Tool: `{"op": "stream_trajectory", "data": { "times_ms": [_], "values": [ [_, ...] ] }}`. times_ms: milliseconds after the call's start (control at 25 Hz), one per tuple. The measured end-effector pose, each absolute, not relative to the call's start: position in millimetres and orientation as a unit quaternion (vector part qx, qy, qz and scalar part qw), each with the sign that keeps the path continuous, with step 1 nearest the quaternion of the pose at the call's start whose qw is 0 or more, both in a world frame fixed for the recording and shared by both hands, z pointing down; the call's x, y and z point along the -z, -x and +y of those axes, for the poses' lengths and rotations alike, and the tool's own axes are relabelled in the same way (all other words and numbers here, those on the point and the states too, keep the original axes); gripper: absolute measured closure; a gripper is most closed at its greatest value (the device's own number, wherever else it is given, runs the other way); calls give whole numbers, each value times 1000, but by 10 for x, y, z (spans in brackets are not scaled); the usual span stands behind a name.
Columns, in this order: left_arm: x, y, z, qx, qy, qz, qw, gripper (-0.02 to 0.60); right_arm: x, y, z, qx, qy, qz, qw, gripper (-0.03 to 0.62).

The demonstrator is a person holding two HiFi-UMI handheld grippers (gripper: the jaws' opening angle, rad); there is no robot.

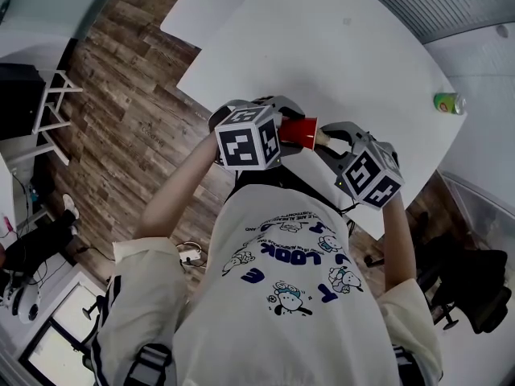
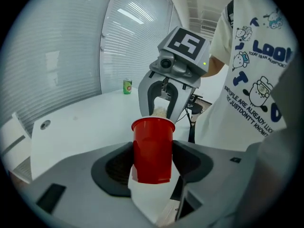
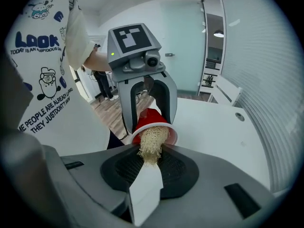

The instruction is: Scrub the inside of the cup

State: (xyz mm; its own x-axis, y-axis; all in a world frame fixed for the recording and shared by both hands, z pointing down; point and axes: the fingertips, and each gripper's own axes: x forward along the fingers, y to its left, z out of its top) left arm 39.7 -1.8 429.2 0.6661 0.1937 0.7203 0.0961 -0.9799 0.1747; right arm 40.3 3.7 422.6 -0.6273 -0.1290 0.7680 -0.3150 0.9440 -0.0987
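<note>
1. I'm working in what looks like an office or meeting room, standing at a big plain white table.
2. There's wood-look plank floor all around it, and a black office chair sits off to my right.
3. Slatted blinds cover the curved wall beyond the table.
4. At the far end I see a teal glass partition with a round lamp lit beside it.
5. Cables trail on the floor by my feet, and a green drinks can stands at the table's edge. It all feels like a workplace.

White table over wood-plank floor, ribbed blinds behind.
</note>
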Motion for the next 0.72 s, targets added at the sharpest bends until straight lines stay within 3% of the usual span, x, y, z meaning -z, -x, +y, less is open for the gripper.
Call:
{"op": "stream_trajectory", "data": {
  "times_ms": [720],
  "values": [
    [-4252,-373,129,-368,-901,126,190,291,-4208,-342,143,23,-87,-898,430,514]
  ]
}}
